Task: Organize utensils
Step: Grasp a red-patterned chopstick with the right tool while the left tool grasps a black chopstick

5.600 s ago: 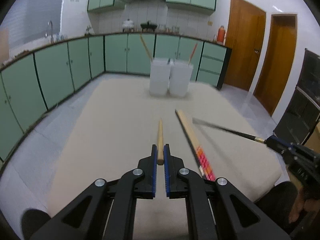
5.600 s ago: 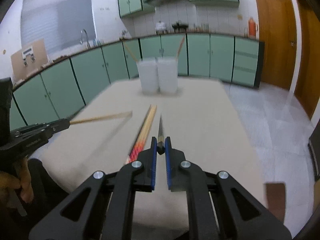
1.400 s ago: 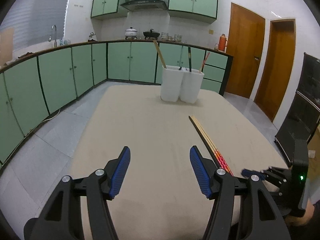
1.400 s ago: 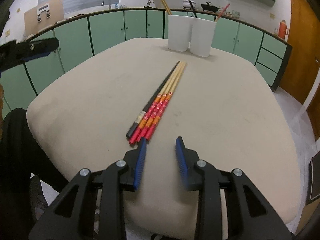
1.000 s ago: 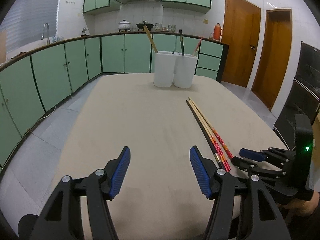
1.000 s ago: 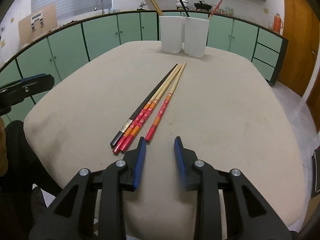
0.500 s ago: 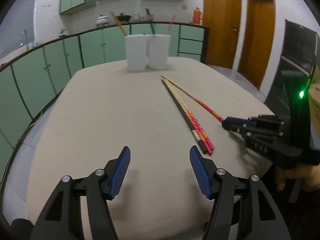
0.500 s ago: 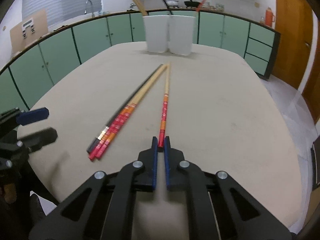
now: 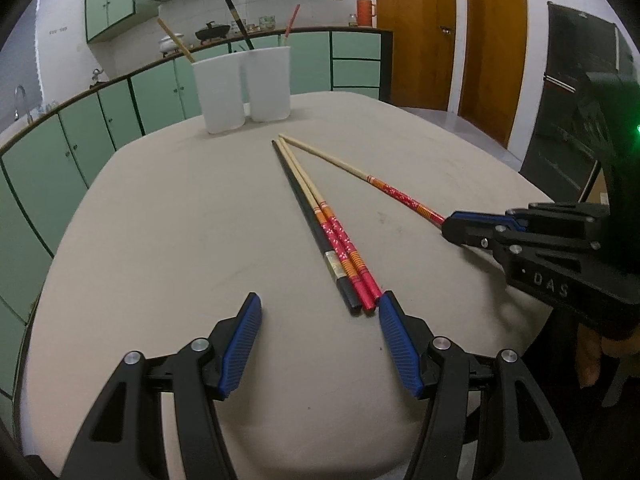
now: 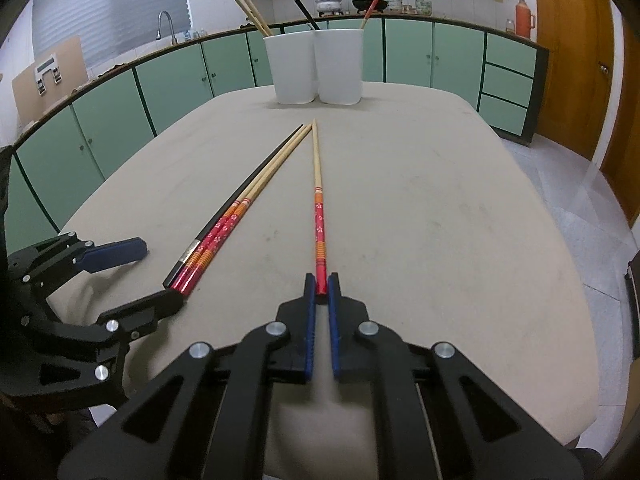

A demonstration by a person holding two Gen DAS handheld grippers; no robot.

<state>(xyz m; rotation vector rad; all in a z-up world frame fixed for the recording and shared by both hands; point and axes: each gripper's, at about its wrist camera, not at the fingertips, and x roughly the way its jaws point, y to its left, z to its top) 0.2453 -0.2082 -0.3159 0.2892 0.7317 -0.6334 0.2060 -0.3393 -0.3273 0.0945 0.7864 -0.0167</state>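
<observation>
My right gripper (image 10: 321, 286) is shut on the red end of a red-handled chopstick (image 10: 318, 192), whose shaft still lies on the table; it also shows in the left wrist view (image 9: 360, 176). A black chopstick (image 9: 310, 222) and two red-handled chopsticks (image 9: 340, 240) lie side by side on the table. My left gripper (image 9: 320, 316) is open, its right finger beside their near ends. Two white holder cups (image 10: 314, 66) stand at the far end, each with chopsticks in it.
The beige table (image 10: 440, 200) has a rounded edge close to both grippers. Green kitchen cabinets (image 10: 160, 88) ring the room, and wooden doors (image 9: 420, 32) stand at the right.
My right gripper has closed on one red-handled chopstick and swung its near end away from the bundle. My left gripper has moved closer to the near ends of the others, still open.
</observation>
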